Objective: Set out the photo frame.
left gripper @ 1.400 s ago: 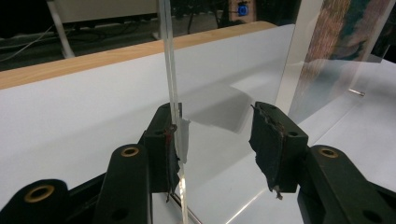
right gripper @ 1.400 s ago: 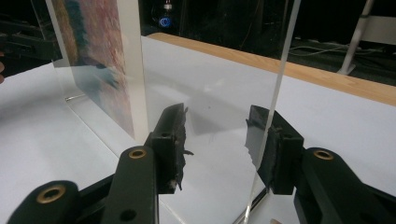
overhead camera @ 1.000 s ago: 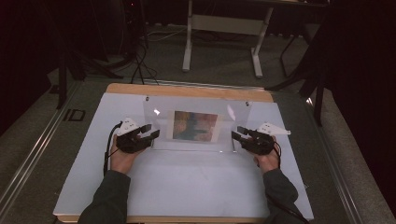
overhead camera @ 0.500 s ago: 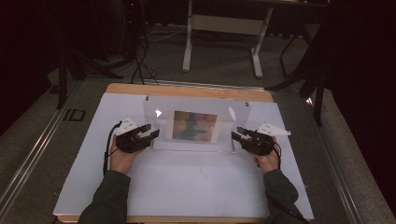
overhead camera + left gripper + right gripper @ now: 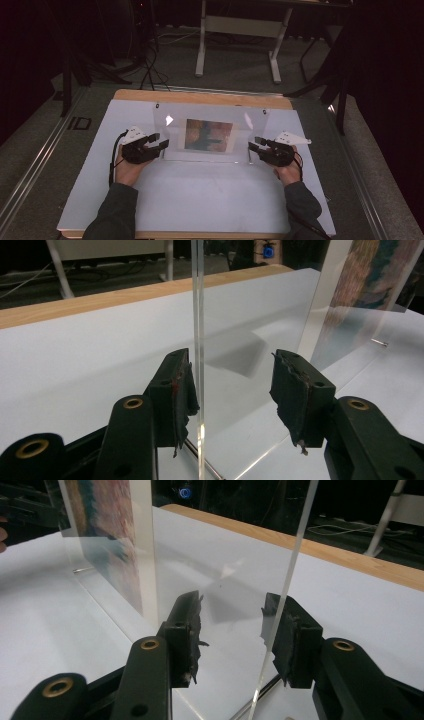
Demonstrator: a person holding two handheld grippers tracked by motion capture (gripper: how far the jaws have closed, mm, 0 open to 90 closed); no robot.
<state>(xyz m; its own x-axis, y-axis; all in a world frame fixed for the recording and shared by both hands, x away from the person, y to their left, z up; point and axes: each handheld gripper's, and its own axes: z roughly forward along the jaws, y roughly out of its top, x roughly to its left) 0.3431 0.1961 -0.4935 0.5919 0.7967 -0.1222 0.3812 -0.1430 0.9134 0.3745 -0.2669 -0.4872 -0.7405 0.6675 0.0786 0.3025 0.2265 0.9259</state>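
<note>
A clear plastic frame (image 5: 207, 132) stands upright on the white table (image 5: 200, 200), its long axis running left to right, parallel to the table's wooden far edge — a colourful picture (image 5: 209, 135) sits at its middle. The left tool (image 5: 161, 145) and right tool (image 5: 255, 145) both gape wide, each straddling one end of the frame.

Clear acrylic frame (image 5: 210, 135) with colourful print, upright on white table (image 5: 200, 200).
</note>
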